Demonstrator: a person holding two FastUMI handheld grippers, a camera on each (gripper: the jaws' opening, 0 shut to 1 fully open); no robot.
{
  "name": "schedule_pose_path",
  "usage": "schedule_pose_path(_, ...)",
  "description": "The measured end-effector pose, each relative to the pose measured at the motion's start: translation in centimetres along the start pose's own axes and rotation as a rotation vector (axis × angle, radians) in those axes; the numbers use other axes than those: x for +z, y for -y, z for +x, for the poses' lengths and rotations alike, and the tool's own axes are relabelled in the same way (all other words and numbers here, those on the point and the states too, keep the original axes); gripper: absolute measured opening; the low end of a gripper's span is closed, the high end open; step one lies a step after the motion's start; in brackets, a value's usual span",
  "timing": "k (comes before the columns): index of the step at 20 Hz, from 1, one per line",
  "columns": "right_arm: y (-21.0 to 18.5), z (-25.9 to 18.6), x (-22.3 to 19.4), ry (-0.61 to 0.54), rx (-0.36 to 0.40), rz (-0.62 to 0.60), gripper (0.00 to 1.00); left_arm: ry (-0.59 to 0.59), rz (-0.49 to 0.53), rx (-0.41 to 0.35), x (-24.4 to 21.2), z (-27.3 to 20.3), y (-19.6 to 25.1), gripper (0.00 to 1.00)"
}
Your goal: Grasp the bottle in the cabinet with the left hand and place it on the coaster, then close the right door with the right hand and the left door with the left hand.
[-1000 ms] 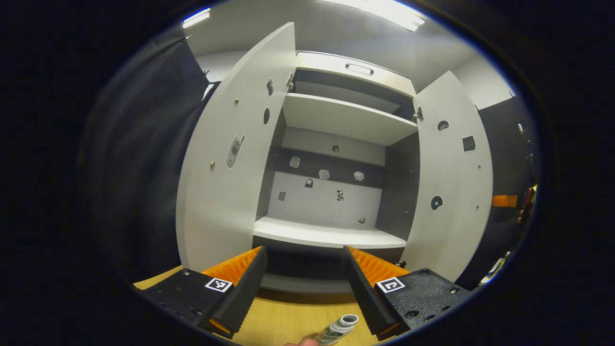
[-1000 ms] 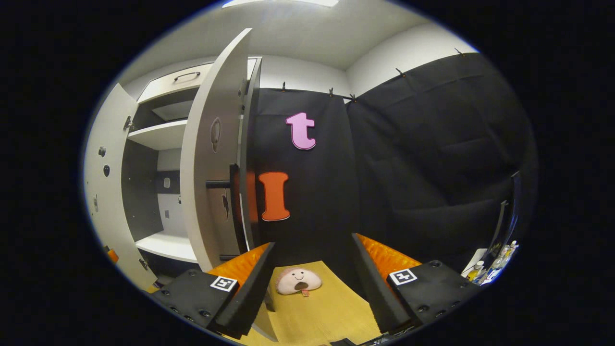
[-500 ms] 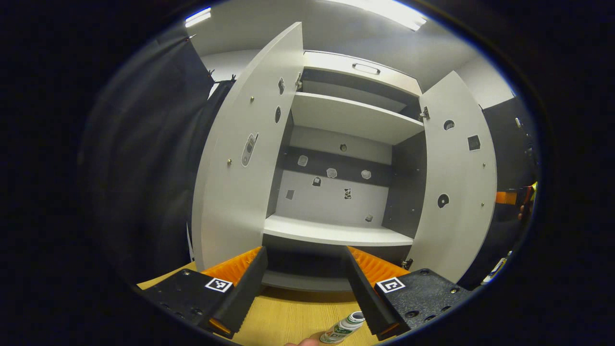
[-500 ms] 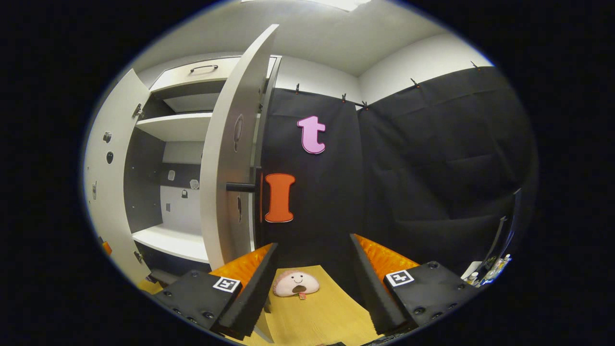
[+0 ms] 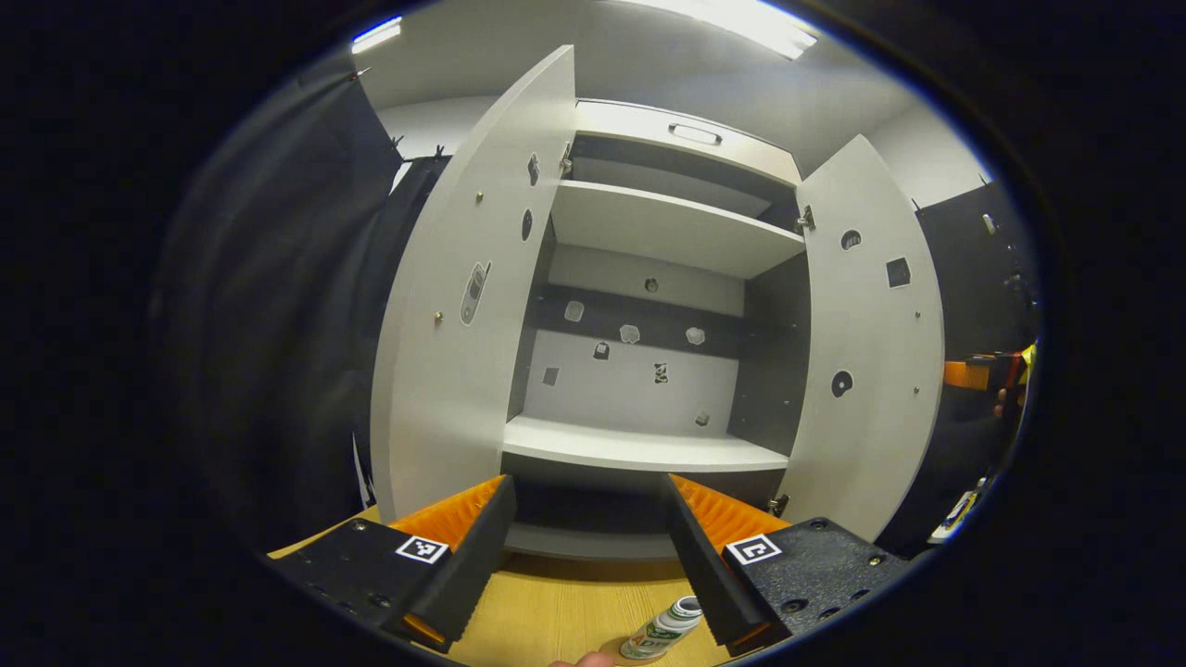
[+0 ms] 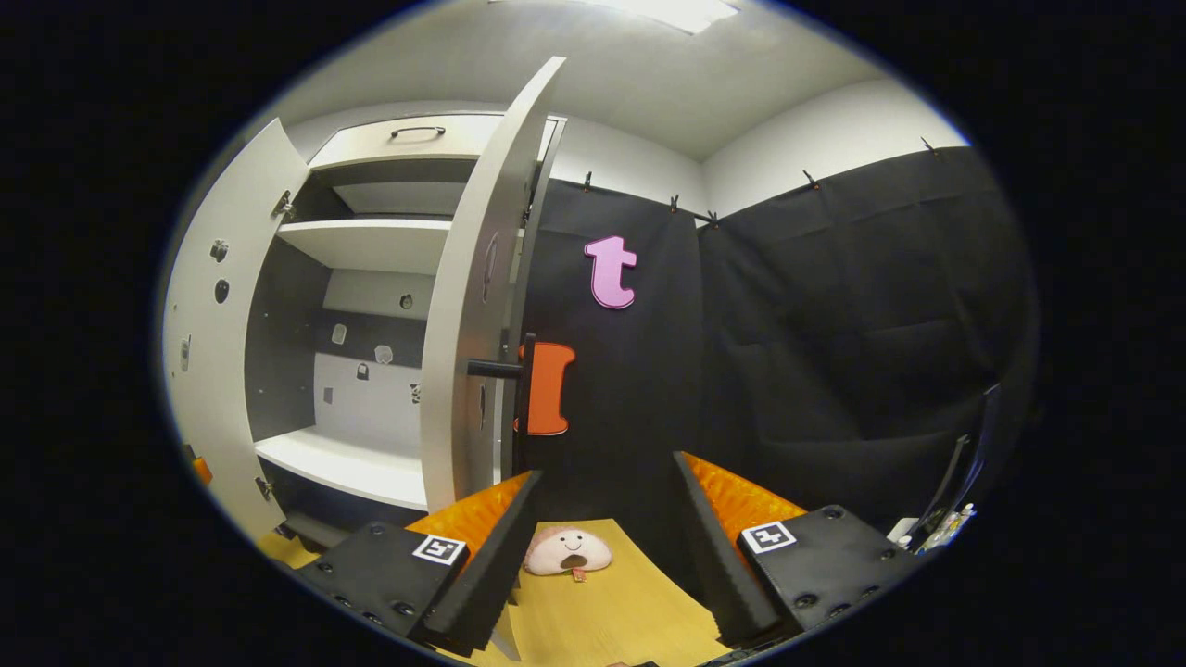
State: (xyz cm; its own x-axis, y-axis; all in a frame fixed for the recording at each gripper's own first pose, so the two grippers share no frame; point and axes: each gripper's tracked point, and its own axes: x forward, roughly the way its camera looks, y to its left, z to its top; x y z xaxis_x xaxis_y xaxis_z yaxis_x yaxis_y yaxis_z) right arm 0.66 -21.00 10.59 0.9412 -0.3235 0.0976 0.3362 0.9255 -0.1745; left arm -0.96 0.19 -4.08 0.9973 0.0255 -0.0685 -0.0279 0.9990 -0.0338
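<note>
A small white bottle [image 5: 663,633] with a green label stands on the wooden table [image 5: 547,616], its base on a brownish coaster [image 5: 611,647] at the bottom edge. My left gripper [image 5: 588,547] hangs open above it, nothing between its fingers, facing the grey cabinet. The cabinet's left door [image 5: 463,306] and right door [image 5: 871,343] both stand wide open. In the right gripper view the right door [image 6: 473,324] is nearly edge-on, its black handle [image 6: 496,369] sticking out. My right gripper [image 6: 602,547] is open and holds nothing, to the right of that door.
The cabinet's lower shelf [image 5: 639,449] and upper shelf [image 5: 667,227] are bare. A pink plush toy [image 6: 567,551] lies on the table [image 6: 611,611] by the black cloth wall. Several bottles [image 6: 945,533] stand at the far right. A fingertip [image 5: 584,660] shows beside the coaster.
The right gripper has shifted, so the right door and its handle slid rightward and closer to centre in its view. The left gripper only swayed slightly. Bottle and doors have not moved.
</note>
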Motion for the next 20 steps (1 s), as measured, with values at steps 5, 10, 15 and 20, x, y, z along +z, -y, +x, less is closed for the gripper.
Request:
schedule_pose_path(5,-3.2,-1.1,-0.1,-0.016,0.116,0.057,0.93,0.011,-0.007,-0.036,0.7,-0.1,0.7,0.94)
schedule_pose_path(10,-6.7,-1.6,0.2,0.008,0.158,0.038,0.93,0.019,0.005,-0.041,1.2,-1.1,0.4,0.94)
schedule_pose_path(15,-12.6,-1.1,0.2,0.010,0.288,0.084,0.85,0.026,0.001,0.007,1.6,-2.0,-1.4,0.94)
schedule_pose_path(20,-17.2,0.2,-0.1,-0.006,0.370,0.135,0.95,0.045,0.002,0.059,2.5,-3.2,-2.9,0.99)
